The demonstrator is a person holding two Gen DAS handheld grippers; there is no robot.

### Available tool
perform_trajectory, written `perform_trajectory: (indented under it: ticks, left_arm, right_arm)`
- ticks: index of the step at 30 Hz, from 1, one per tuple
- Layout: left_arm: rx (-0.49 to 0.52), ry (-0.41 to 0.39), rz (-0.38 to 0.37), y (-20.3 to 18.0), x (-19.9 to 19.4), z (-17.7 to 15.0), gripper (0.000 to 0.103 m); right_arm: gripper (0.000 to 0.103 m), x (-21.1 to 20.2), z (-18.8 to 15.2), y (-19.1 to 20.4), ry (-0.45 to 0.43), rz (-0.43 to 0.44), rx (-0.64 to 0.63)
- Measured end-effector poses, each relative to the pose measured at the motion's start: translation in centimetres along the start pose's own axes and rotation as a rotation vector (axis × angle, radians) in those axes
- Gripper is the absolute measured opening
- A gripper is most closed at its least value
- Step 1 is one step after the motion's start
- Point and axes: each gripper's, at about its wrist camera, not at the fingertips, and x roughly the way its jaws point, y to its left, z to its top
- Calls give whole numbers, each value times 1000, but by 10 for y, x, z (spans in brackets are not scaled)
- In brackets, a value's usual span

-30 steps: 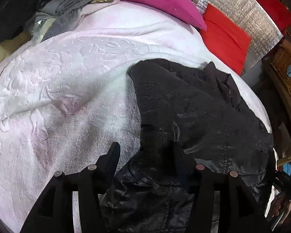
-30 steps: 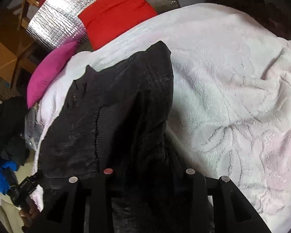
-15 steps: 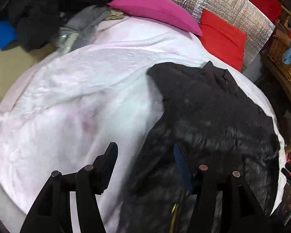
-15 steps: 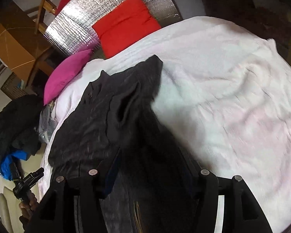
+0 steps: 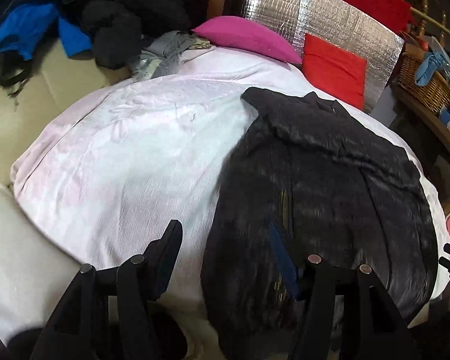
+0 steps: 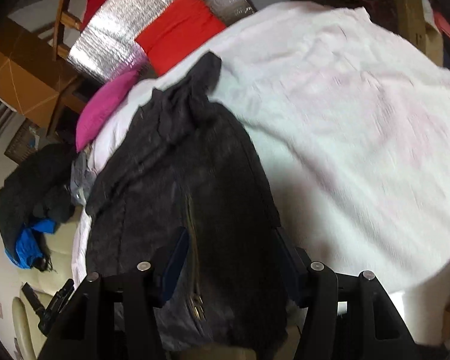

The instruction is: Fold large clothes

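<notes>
Black jacket (image 5: 330, 186) spread flat on pink bedspread (image 5: 135, 156), ready for folding. Left hand-held gripper (image 5: 225, 255) and right hand-held gripper (image 6: 234, 258) both part-open, gripping nothing.

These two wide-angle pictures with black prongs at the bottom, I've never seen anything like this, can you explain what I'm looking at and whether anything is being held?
No robot here: a person carries a hand-held gripper in each hand, and a fisheye camera on each looks forward along its two fingers. Those fingers are the black prongs at the bottom.

One picture comes from the left hand-held gripper, the other from the right hand-held gripper. Both look down at a bed with a pale pink blanket.

On the blanket lies a black jacket, spread out, with a gold zipper down its front. At the head of the bed are a magenta pillow and a red cushion against a silver foil panel. A pile of dark and blue clothes sits off to the side.

Both grippers have their fingers apart above the jacket's near edge. The images are blurred, but neither seems to pinch the fabric.
</notes>
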Motion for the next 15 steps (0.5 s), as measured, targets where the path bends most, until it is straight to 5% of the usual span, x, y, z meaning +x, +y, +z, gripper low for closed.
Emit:
perform_trajectory:
  ticks: [6, 11, 14, 15]
  left_arm:
    - [-83, 113, 13, 8, 18, -14, 71]
    - [-103, 177, -42, 7, 28, -25, 69]
    - [-98, 213, -77, 5, 34, -32, 32]
    - [-107, 227, -80, 5, 36, -35, 31]
  right_arm:
    - [62, 16, -24, 2, 55, -64, -34]
    - [63, 11, -40, 24, 57, -14, -162]
    - [62, 11, -38, 16, 54, -53, -132]
    - [62, 12, -37, 11, 56, -80, -106]
